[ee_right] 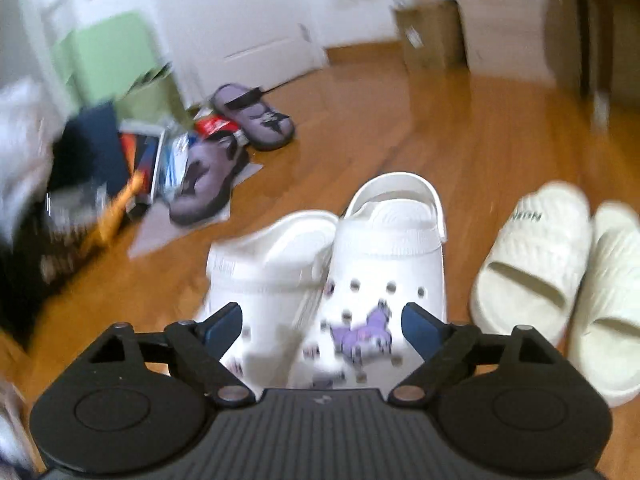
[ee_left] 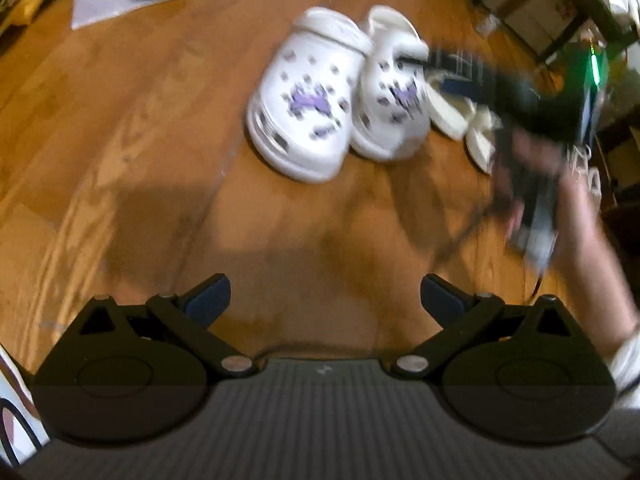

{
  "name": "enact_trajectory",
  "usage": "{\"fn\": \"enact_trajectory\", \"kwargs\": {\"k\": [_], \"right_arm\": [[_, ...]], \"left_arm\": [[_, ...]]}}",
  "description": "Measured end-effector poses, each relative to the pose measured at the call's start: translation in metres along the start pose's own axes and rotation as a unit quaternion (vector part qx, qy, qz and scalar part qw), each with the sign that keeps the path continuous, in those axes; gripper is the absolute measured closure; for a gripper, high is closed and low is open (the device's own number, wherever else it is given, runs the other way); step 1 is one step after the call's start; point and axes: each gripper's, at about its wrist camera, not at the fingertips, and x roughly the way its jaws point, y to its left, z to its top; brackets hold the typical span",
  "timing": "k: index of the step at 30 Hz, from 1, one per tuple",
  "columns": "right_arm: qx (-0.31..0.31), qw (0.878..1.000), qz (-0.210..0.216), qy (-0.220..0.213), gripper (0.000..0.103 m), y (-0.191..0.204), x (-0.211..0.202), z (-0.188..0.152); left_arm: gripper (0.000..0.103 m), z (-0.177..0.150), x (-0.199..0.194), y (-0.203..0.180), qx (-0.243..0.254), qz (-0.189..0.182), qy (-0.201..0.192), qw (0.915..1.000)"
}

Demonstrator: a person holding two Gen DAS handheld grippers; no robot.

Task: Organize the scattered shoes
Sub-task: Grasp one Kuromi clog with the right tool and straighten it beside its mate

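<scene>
Two white clogs, purple charms

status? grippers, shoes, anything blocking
Left gripper open, empty, over bare floor. Right gripper open above the white clogs, nothing held. Clogs paired beside cream slides. Purple slippers lie apart among clutter; nothing blocking.

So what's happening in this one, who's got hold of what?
A person is tidying shoes on a wooden floor with a handheld tool in each hand. Nothing is held at this moment. The right tool is open just above the pair of white clogs, which sit side by side and touching, next to the cream slides. The left tool is open over bare floor, nearer the camera than the clogs. Two purple sandals lie apart by clutter near the door.
</scene>
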Motion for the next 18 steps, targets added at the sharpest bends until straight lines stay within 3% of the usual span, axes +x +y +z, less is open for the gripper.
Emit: {"fn": "enact_trajectory", "kwargs": {"k": [2,7,13,16,18], "right_arm": [[0.019,1.000,-0.011,-0.001,0.006,-0.002,0.000,-0.009],[0.083,0.995,-0.051,0.018,0.006,-0.023,0.021,-0.010],[0.066,0.994,-0.066,0.048,0.000,-0.028,0.057,0.014],[0.045,0.995,-0.058,0.069,0.002,-0.020,0.084,0.023],[0.038,0.994,-0.081,0.069,0.004,-0.015,0.098,0.028]], "left_arm": [[0.000,0.014,0.005,0.005,0.004,0.004,-0.012,0.9999],[0.000,0.049,0.028,0.015,-0.001,0.035,-0.030,0.9989],[0.000,0.046,0.032,0.025,-0.069,0.012,-0.046,0.9965],[0.000,0.037,0.038,0.028,-0.091,0.002,-0.031,0.9954],[0.000,0.029,0.044,0.026,-0.090,0.008,-0.016,0.9958]]}}
